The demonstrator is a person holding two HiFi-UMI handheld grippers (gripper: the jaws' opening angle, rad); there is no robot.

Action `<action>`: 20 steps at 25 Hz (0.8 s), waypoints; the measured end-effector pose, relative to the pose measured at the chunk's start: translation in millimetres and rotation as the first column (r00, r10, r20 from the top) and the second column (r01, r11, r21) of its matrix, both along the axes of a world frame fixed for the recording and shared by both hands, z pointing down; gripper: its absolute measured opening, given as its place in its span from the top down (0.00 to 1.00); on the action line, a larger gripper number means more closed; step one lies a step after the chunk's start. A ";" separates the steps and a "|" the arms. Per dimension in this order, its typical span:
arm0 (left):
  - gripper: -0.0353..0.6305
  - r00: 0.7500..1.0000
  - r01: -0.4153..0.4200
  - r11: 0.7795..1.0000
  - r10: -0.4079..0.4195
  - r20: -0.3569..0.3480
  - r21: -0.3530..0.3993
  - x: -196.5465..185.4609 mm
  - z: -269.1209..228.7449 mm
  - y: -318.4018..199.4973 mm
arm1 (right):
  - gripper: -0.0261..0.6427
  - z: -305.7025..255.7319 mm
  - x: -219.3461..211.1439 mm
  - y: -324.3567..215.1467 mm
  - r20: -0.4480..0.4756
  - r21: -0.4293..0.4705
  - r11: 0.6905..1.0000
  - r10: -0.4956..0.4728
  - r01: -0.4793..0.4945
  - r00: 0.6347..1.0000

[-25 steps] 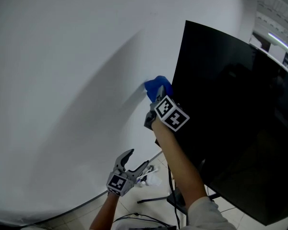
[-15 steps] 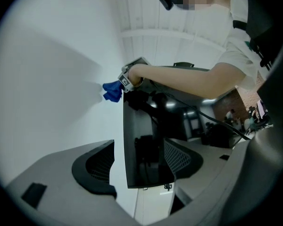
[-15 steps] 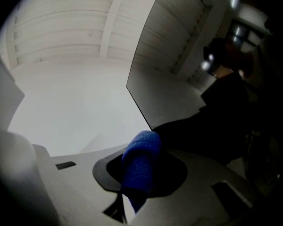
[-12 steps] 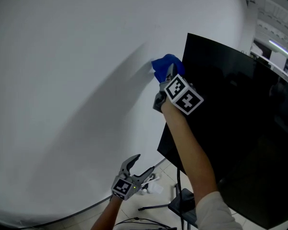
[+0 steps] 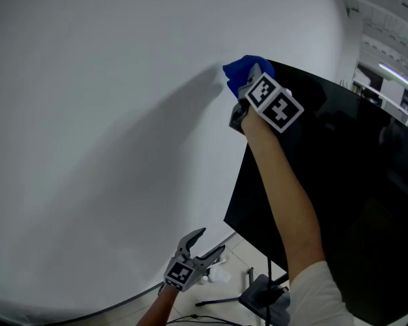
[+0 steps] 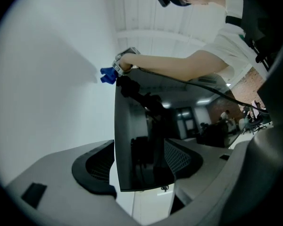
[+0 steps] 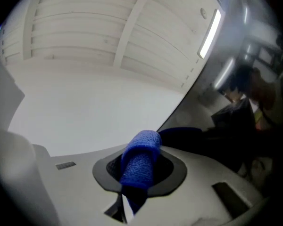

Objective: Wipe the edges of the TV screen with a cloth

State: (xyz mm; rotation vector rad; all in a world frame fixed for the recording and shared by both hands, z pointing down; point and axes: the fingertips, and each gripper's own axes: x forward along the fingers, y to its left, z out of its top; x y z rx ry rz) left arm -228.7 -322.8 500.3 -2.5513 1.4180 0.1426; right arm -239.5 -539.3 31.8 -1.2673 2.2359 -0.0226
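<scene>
A large black TV screen [image 5: 340,175] stands on a stand in front of a white wall. My right gripper [image 5: 248,80] is shut on a blue cloth [image 5: 241,73] and presses it against the screen's top left corner. In the right gripper view the folded blue cloth [image 7: 140,161] sits pinched between the jaws, beside the dark screen edge [image 7: 179,112]. My left gripper [image 5: 202,244] hangs low near the floor, open and empty. From the left gripper view I see the TV [image 6: 146,140] from below, with the blue cloth [image 6: 108,75] at its upper corner.
The white wall [image 5: 88,128] curves behind the TV. The stand's legs [image 5: 258,294] and cables lie on the tiled floor below. A small white object [image 5: 219,275] lies on the floor near the left gripper. Ceiling lights and office space show at the right.
My right gripper has slid the blue cloth up along the TV's left edge to the top corner. The left gripper stayed low and open.
</scene>
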 end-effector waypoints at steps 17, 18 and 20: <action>0.47 0.979 -0.194 0.981 0.194 -0.057 0.006 72.8 -2.1 30.4 | 0.84 -45.9 134.5 105.7 0.127 0.123 0.989 0.068 -0.084 0.990; 0.47 0.973 -0.219 0.976 0.219 -0.074 -0.001 84.8 -10.3 32.5 | 0.84 -45.8 147.0 109.4 0.132 0.117 0.989 0.072 -0.088 0.989; 0.47 0.956 -0.282 0.959 0.281 -0.089 -0.003 101.4 -22.1 39.5 | 0.84 -44.7 164.0 119.5 0.151 0.102 0.990 0.077 -0.093 0.986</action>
